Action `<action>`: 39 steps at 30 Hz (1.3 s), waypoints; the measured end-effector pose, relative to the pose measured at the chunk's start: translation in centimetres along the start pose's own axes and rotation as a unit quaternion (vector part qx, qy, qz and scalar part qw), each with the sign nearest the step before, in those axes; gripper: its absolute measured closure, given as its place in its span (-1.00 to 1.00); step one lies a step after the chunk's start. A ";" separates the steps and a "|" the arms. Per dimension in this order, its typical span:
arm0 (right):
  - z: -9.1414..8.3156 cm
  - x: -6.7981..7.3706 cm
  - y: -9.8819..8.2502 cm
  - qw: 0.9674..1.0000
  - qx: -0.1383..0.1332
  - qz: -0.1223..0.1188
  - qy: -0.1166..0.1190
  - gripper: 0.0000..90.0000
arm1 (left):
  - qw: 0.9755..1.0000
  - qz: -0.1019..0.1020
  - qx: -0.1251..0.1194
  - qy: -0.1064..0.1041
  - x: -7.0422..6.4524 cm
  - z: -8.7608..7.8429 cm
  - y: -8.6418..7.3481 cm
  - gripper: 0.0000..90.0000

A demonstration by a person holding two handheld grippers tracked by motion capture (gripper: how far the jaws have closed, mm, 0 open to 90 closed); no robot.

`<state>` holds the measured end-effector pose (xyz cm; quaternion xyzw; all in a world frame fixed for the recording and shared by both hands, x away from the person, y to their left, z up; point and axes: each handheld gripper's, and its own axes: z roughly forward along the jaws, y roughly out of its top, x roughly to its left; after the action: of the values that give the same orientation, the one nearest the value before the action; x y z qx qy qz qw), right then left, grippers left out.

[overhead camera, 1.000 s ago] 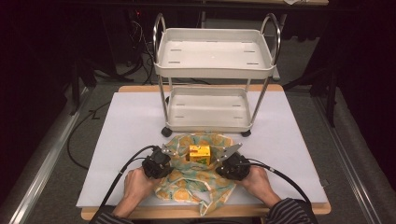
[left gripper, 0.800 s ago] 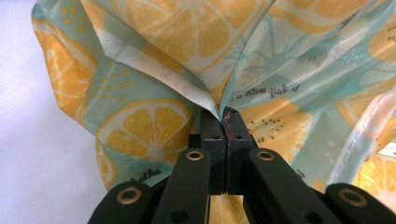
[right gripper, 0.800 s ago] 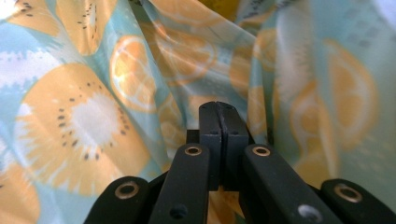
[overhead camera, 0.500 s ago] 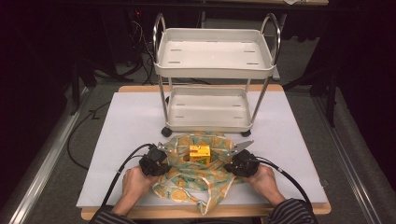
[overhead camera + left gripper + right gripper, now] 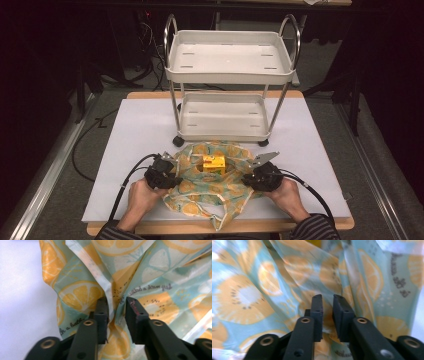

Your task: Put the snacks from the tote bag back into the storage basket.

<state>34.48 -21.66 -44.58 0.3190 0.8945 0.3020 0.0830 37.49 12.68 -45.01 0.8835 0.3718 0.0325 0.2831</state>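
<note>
1. Cloth (image 5: 215,185) printed with orange slices lies crumpled at the near middle of the tabletop (image 5: 130,135), a small yellow block (image 5: 214,163) sitting on it.
2. The left tool (image 5: 117,305) has just been opening; its jaws stand slightly apart with a fold of cloth loose between them, not pinched.
3. The right tool (image 5: 327,302) has likewise just been opening, its jaws a narrow gap apart over the fabric.
4. To release cleanly, I judge both tools should widen fully and draw outward, left and right, without dragging the folds or tipping the block.
5. Farther off stands a white two-tier cart (image 5: 227,65) on the white-covered tabletop; the room around is dark, with cables on the floor.
</note>
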 end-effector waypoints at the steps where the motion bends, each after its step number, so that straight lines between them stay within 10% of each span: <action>1: -0.4 0.1 0.0 1.000 -0.012 -0.002 -0.002 0.68 | 1.000 0.000 -0.005 0.001 0.0 -0.2 0.0 0.52; 13: -4.6 0.2 0.2 0.992 -0.122 0.005 -0.015 0.50 | 0.998 -0.001 -0.056 -0.002 -0.4 -2.0 -0.1 0.21; 21: -5.7 -0.3 0.2 0.988 -0.146 0.021 -0.051 0.51 | 0.997 0.001 -0.080 -0.003 -0.5 -2.8 -0.3 0.18; 30: -2.5 -1.4 0.7 0.996 -0.071 0.021 -0.052 0.90 | 0.993 -0.007 -0.121 -0.002 -0.4 -4.0 -0.4 0.27; 39: 0.6 -2.0 0.5 0.998 -0.010 0.020 -0.057 0.99 | 1.000 0.005 -0.022 0.021 0.3 -0.4 0.6 0.98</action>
<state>36.51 -22.27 -44.82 0.3526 0.8786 0.2942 0.1311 38.02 12.74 -44.41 0.8778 0.3729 0.0610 0.2945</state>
